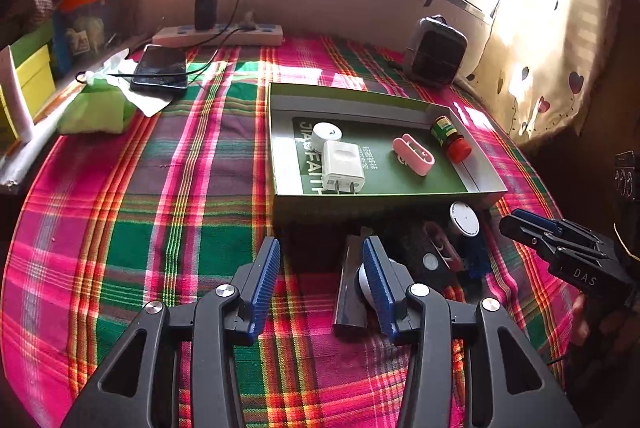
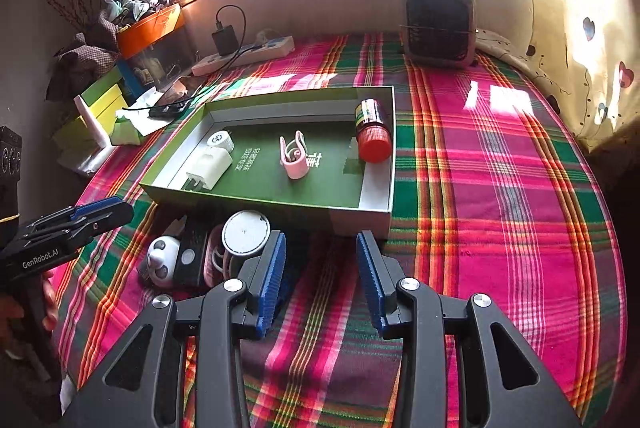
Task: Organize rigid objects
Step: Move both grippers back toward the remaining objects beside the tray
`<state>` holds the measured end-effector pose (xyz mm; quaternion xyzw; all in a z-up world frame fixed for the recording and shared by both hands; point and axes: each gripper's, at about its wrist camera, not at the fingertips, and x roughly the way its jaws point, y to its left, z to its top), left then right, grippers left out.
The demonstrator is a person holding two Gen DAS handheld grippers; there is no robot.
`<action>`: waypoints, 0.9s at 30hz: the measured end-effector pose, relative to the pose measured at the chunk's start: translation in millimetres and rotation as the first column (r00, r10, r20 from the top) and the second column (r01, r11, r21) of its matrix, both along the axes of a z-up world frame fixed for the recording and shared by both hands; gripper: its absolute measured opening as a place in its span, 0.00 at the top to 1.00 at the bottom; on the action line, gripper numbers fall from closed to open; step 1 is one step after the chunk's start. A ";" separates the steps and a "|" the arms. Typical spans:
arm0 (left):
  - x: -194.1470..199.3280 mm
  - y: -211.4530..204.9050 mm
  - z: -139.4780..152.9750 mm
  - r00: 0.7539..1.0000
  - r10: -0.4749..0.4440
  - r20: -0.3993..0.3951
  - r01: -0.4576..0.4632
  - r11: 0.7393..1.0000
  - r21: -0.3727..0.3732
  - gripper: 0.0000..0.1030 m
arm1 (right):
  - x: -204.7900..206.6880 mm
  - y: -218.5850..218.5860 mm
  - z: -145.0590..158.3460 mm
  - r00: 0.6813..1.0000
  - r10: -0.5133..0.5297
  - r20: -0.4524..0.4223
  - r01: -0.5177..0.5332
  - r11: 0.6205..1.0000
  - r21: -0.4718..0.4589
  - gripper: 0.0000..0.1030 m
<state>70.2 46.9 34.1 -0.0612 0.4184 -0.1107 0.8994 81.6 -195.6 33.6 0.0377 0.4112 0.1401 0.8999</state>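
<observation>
A shallow green cardboard box lid (image 2: 376, 187) with pale inner walls lies open-side up near the middle of the pink, green and orange plaid cloth (image 2: 500, 167) covering the table. Inside it, a white plug-in charger block (image 2: 209, 166) lies by the left wall with a round white plastic cap (image 2: 220, 141) just behind it, touching or nearly so. A pink plastic clip (image 2: 294, 156) sits at the centre of the floor, and a small brown bottle with a red screw cap (image 2: 372, 131) lies on its side against the right wall.

Just outside the lid's near wall, loose items cluster on the cloth: a round white disc-topped container (image 2: 245, 235), a white panda-faced figure (image 2: 162, 262), a black rectangular device with a round button (image 2: 192, 256) and a pinkish piece, partly hidden.

The right gripper (image 2: 321, 272) hangs above the cloth at the lid's near right corner, its blue-padded fingers spread wide and holding nothing. The left gripper (image 1: 320, 280) hangs just left of the cluster, likewise spread wide and empty.

Along the cloth's far edge stand a grey heater with a dark grille (image 2: 439, 23) and a white power strip (image 2: 244, 55) carrying a black adapter.
</observation>
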 end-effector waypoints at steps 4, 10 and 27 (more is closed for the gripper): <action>-7.2 4.9 -12.6 1.000 -0.007 -0.028 0.007 1.000 -0.019 0.58 | -4.6 4.8 -12.8 0.999 -0.012 -0.041 0.013 1.000 0.004 0.63; -11.6 10.1 -20.6 0.998 -0.033 -0.044 0.031 0.999 -0.037 0.58 | -4.5 22.1 -17.3 0.999 0.002 -0.052 -0.003 1.000 -0.013 0.61; -7.5 -5.4 -25.1 0.987 -0.152 -0.059 0.153 0.988 -0.001 0.54 | 1.7 21.7 -24.5 0.991 -0.102 -0.088 0.096 0.993 -0.069 0.51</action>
